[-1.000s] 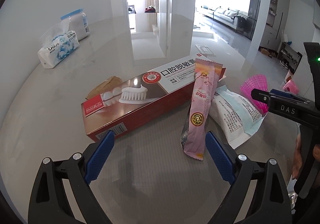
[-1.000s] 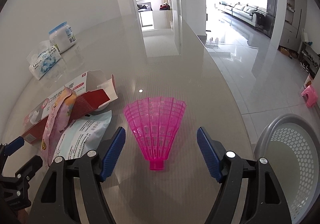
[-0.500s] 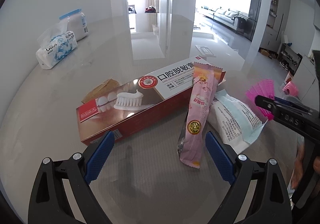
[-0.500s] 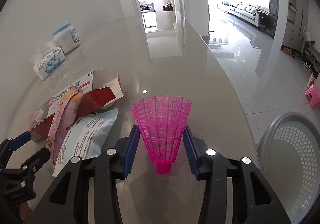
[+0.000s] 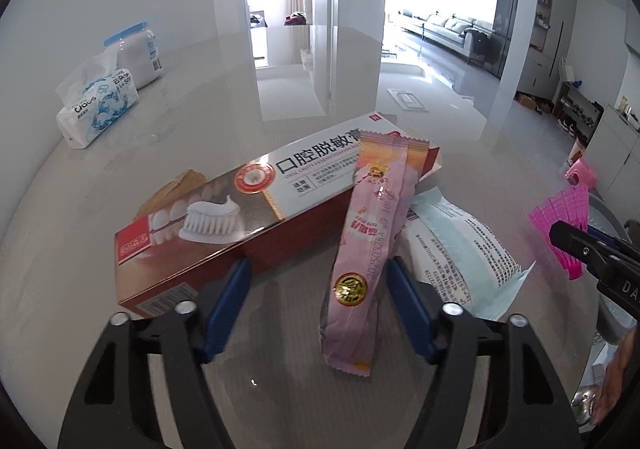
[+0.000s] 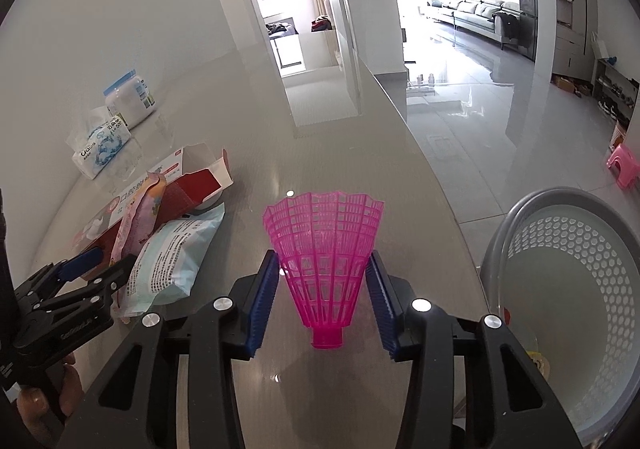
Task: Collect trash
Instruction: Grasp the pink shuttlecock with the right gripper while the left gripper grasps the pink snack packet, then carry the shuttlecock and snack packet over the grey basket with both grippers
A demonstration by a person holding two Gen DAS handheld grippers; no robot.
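Observation:
My right gripper (image 6: 322,269) is shut on the pink plastic shuttlecock skirt (image 6: 324,245), both pads pressing its sides just above the table. It also shows in the left wrist view (image 5: 564,225). My left gripper (image 5: 318,269) is partly closed around a pink snack wrapper (image 5: 372,241) that leans on a red toothpaste box (image 5: 248,217); its left pad touches the box, and neither is firmly gripped. A pale blue wipes packet (image 5: 464,245) lies to the right. A grey perforated waste basket (image 6: 568,289) stands off the table's right edge.
A tissue pack (image 5: 96,109) and a white jar with a blue lid (image 5: 136,53) stand at the back left of the glossy table. A brown scrap (image 5: 172,189) lies behind the box. A pink stool (image 6: 622,165) stands on the floor.
My right gripper has closed on the shuttlecock skirt. My left gripper has moved forward to the wrapper and box, and its jaws have narrowed.

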